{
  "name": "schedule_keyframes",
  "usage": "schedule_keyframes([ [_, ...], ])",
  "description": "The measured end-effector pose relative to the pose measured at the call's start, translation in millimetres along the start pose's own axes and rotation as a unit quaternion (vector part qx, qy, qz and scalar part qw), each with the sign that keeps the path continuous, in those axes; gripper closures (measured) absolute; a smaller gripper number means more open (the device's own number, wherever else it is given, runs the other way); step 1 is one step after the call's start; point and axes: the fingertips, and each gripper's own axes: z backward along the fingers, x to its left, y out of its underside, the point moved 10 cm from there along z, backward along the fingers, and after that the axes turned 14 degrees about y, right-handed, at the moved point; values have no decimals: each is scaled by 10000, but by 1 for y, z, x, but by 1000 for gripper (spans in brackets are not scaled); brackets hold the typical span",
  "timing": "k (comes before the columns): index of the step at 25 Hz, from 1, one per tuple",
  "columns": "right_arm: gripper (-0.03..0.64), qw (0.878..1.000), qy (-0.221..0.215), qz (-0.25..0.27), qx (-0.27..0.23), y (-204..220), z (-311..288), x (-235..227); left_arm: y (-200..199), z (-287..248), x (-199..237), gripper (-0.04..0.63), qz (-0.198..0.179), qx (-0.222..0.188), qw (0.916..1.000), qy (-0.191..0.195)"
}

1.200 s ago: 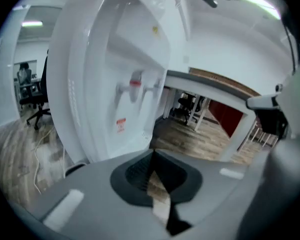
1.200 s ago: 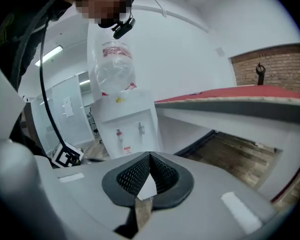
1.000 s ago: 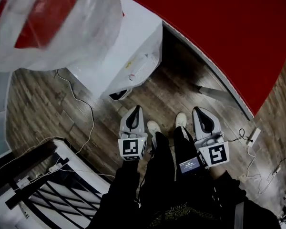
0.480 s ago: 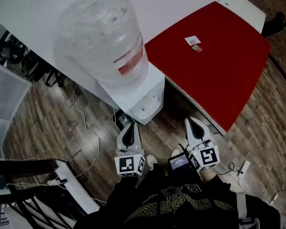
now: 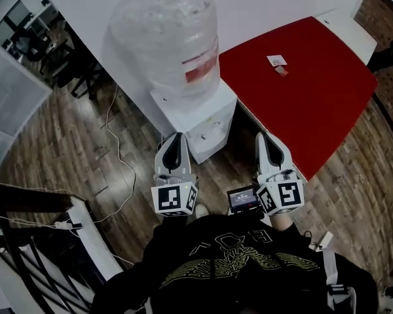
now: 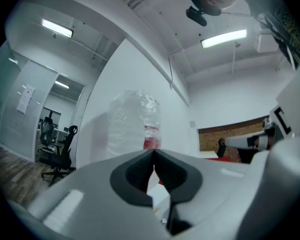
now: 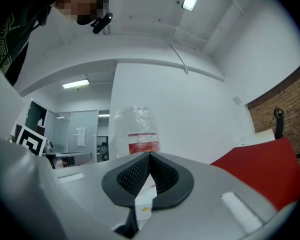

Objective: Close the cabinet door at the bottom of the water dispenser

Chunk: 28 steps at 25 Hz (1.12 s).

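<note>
The white water dispenser [image 5: 206,120] stands ahead of me with a clear, plastic-wrapped bottle [image 5: 167,38] on top. From this steep head view its bottom cabinet door is hidden. My left gripper [image 5: 177,137] is held level in front of the dispenser's left side, jaws shut and empty. My right gripper [image 5: 262,136] is level too, just right of the dispenser, shut with nothing in it. In the left gripper view the bottle [image 6: 135,121] rises beyond the closed left gripper [image 6: 153,151]. The right gripper view shows the bottle [image 7: 137,134] beyond the closed right gripper [image 7: 150,155].
A red table [image 5: 308,90] sits right of the dispenser against the white wall. A thin cable [image 5: 121,162] trails over the wooden floor at left. A black-and-white rack [image 5: 46,241] stands at lower left. Office chairs [image 5: 33,44] sit behind a glass partition.
Both grippers have risen from near the floor to about the height of the dispenser's top and levelled out. The head view has lifted from the dispenser's base to its bottle.
</note>
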Motion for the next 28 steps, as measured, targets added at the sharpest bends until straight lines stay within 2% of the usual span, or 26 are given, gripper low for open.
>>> schedule_keyframes([
  [5,623,9999,-47,70,-117,-2,-3,3,-9,4,5,588,-223,-52,9996,-149],
  [11,621,9997,-114,202,-51,-1,-6,8,-5,6,4,588,-153,51,9997,-175],
  [16,623,9996,-115,229,-77,1,-6,10,-2,5,-1,588,-294,72,9995,-61],
  [28,623,9997,-138,208,-55,1,-6,12,0,8,-2,589,-286,93,9995,-72],
])
